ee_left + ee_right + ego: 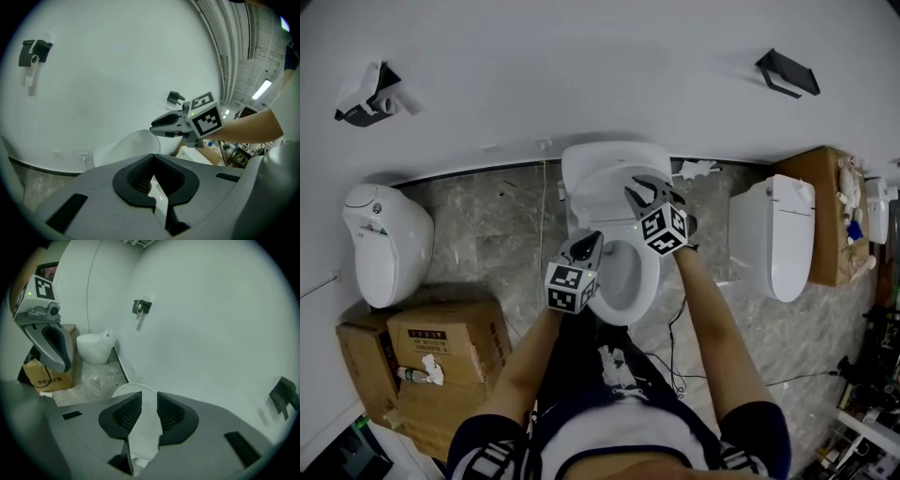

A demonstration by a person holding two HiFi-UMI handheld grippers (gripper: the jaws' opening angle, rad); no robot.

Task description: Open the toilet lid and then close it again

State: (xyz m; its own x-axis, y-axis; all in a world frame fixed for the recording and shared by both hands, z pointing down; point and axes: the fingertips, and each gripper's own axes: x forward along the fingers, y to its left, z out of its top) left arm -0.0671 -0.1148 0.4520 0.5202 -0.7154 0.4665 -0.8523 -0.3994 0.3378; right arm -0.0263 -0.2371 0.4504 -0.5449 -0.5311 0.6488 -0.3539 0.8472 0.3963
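Now the toilet lid (pixel 609 169) stands raised, long axis upward; right gripper (pixel 639 194) fingers apart, left gripper (pixel 594 238) fingers together.

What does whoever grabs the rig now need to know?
Left gripper: shut, empty, above the seat's left rim.
Right gripper: open near the top edge of the toilet lid, nothing clamped.
Toilet lid: looks raised against the wall, bowl exposed.
Done: opening, by the look of it.
Left: grip the lid and lower it shut.
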